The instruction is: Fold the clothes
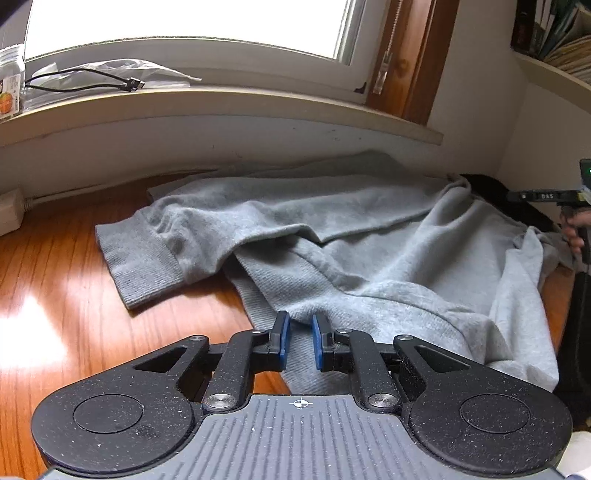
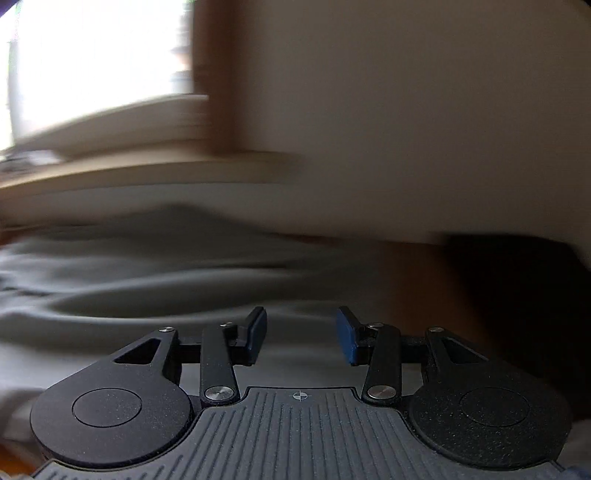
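A grey sweater (image 1: 332, 221) lies rumpled on the wooden table (image 1: 55, 295). One sleeve with a ribbed cuff (image 1: 136, 258) reaches out to the left. My left gripper (image 1: 300, 321) hovers low over the sweater's ribbed hem at the near edge. Its blue pads stand a narrow gap apart, with the cloth showing beneath them and nothing pinched. The right wrist view is smeared by blur. There my right gripper (image 2: 301, 314) stands open above the grey sweater (image 2: 147, 280), with nothing between its fingers. At the sweater's right end a person's hand (image 1: 572, 229) grips a black handle.
A window sill (image 1: 221, 107) runs along the back wall, with a black cable (image 1: 85, 79) and a jar (image 1: 11, 85) on it. A white plug block (image 1: 9, 214) sits at the far left. A dark object (image 1: 498, 195) lies behind the sweater at right. Shelves with books (image 1: 554, 33) hang top right.
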`<state>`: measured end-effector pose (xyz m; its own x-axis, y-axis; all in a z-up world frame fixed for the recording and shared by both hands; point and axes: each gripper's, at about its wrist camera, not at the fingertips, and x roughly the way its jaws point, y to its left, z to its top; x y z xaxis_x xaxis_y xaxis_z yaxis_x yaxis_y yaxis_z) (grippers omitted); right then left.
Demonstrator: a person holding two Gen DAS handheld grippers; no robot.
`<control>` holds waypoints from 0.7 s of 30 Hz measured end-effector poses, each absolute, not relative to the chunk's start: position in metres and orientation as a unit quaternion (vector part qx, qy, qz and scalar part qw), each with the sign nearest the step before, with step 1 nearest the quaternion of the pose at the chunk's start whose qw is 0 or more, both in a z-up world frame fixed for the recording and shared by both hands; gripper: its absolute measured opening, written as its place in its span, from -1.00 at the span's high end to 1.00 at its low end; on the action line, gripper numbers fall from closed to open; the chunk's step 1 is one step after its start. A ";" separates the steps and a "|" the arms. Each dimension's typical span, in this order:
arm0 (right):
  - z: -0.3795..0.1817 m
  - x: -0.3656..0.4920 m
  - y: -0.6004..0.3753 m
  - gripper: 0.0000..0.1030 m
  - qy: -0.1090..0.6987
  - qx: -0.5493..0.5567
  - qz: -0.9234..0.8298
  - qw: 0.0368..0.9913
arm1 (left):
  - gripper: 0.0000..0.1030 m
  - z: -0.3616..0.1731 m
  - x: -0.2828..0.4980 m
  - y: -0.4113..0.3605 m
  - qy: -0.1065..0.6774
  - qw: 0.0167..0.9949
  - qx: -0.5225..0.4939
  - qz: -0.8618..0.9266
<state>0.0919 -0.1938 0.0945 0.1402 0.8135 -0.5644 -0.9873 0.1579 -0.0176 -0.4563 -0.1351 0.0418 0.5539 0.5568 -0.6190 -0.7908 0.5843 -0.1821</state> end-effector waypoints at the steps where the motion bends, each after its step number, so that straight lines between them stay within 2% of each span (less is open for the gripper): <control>1: 0.093 0.113 -0.194 0.18 0.230 -0.198 0.603 0.738 | 0.72 0.042 -0.456 -0.135 0.260 0.850 -0.227 0.398; 6: 0.079 0.168 -0.181 0.18 0.280 -0.185 0.600 0.726 | 0.72 0.041 -0.458 -0.136 0.260 0.842 -0.229 0.413; 10: 0.067 0.168 -0.160 0.20 0.319 -0.165 0.630 0.688 | 0.73 0.041 -0.458 -0.137 0.256 0.839 -0.233 0.419; 14: 0.060 0.155 -0.140 0.21 0.325 -0.177 0.637 0.676 | 0.86 0.039 -0.462 -0.135 0.250 0.837 -0.242 0.423; 15: 0.059 0.152 -0.135 0.25 0.329 -0.181 0.639 0.671 | 0.88 0.039 -0.463 -0.135 0.248 0.836 -0.244 0.423; 18: 0.058 0.143 -0.129 0.67 0.312 -0.207 0.638 0.673 | 0.89 0.038 -0.465 -0.135 0.242 0.836 -0.248 0.425; 19: 0.059 0.142 -0.128 0.91 0.309 -0.213 0.636 0.674 | 0.89 0.038 -0.465 -0.135 0.243 0.836 -0.248 0.426; 21: 0.062 0.142 -0.132 0.91 0.293 -0.221 0.625 0.689 | 0.90 0.039 -0.463 -0.136 0.246 0.835 -0.243 0.428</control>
<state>0.1421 -0.1319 0.0624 0.0460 0.7311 -0.6807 -0.9908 0.1203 0.0623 -0.4630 -0.1362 0.0387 0.5134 0.5951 -0.6183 -0.8339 0.5159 -0.1959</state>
